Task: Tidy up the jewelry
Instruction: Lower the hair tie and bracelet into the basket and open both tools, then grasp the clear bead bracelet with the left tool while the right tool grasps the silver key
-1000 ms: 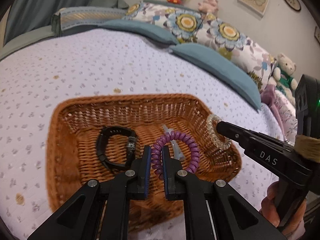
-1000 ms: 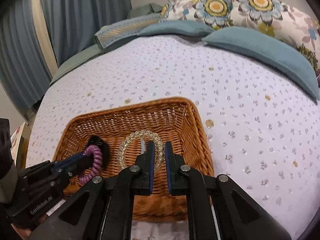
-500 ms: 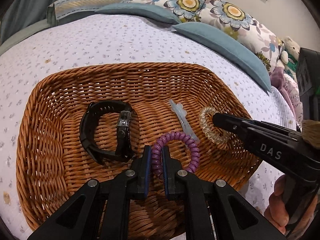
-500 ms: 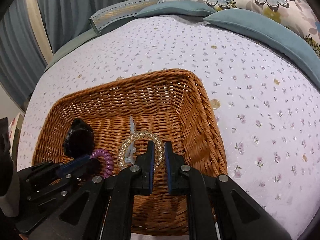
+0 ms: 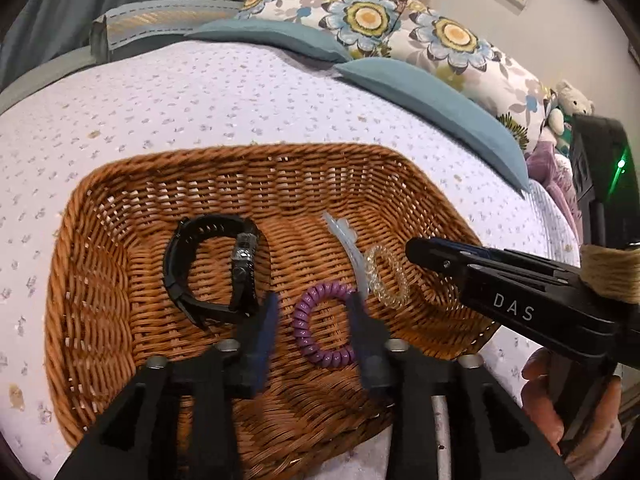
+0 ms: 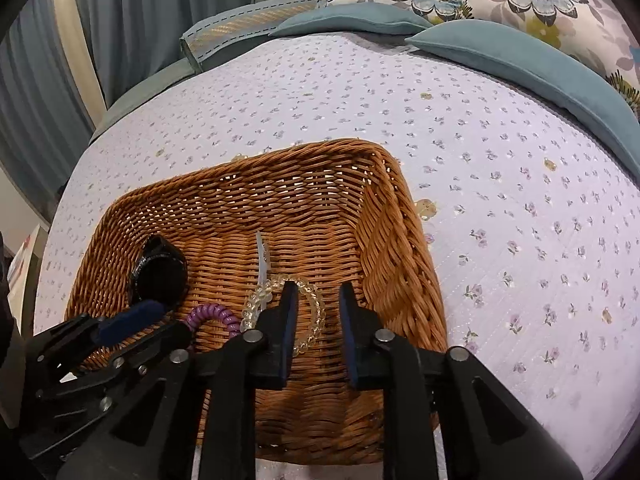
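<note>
Left fingers (image 5: 360,344) spread wide, blue-padded, flat black bars. Nothing pinched. The purple coil (image 5: 322,322) lies loose on the basket floor between them, its right side against the right finger. Left gripper (image 5: 312,320) sits low over the near basket wall.

Right fingers (image 6: 288,328) also spread, same blue pads on black. The clear coil (image 6: 284,312) lies under and partly behind the left finger, not gripped; whether it touches is unclear. Right gripper (image 6: 316,300) points into the basket's right half.

Basket (image 5: 100,240): brown wicker, rectangular with rounded corners, tight horizontal weave, sloped walls. It sits on the bed (image 5: 200,92), a pale lilac quilt with small floral print and dotted texture.

Contents, left to right in the left wrist view:
- Watch (image 5: 212,264): black, matte ribbed strap curled in a loop, lying on its side, glossy round face toward the right wrist view.
- Purple coil: spiral plastic hair tie, ring-shaped, flat on the weave.
- Clip (image 5: 346,244): thin translucent plastic sliver, long and narrow, one end overlapping the clear coil.
- Clear coil: transparent yellowish spiral ring, just beside the purple one, rightmost.

Teal pillows (image 6: 520,60) and floral cushions (image 5: 400,28) at the head of the bed.
</note>
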